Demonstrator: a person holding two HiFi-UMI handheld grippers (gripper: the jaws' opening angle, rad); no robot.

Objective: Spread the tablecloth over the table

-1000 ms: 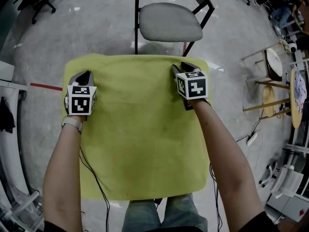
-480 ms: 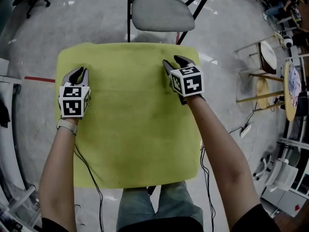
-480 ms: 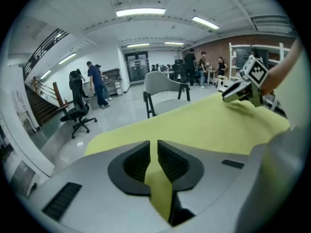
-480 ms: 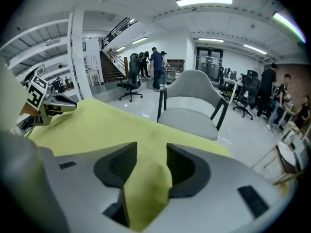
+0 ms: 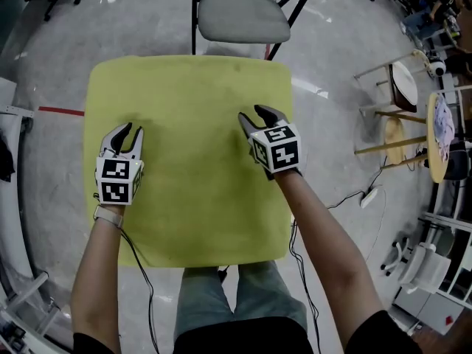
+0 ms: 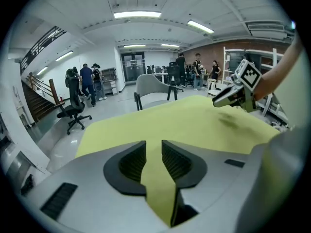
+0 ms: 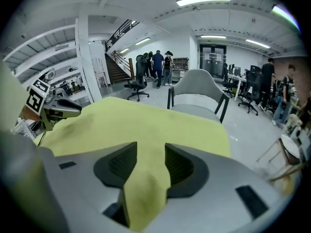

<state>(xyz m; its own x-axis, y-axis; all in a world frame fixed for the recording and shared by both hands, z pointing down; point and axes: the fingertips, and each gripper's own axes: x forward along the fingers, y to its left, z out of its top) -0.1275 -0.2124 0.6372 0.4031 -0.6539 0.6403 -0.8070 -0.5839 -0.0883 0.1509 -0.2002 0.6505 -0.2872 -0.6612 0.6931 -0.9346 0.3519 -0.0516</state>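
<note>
The left gripper (image 5: 131, 128) and right gripper (image 5: 251, 112) are hovering, jaws just opening, clamping nothing. The tablecloth (image 5: 192, 87) is lying flat beneath both.

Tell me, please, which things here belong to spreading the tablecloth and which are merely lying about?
Part of the job:
- tablecloth, lying flat
- left hand-held gripper and right hand-held gripper, above the cloth; the jaws of both have just been opening, nothing gripped between them

Lying about:
- grey chair beyond the cloth
- red tape on the floor
- wooden stool at right
</note>
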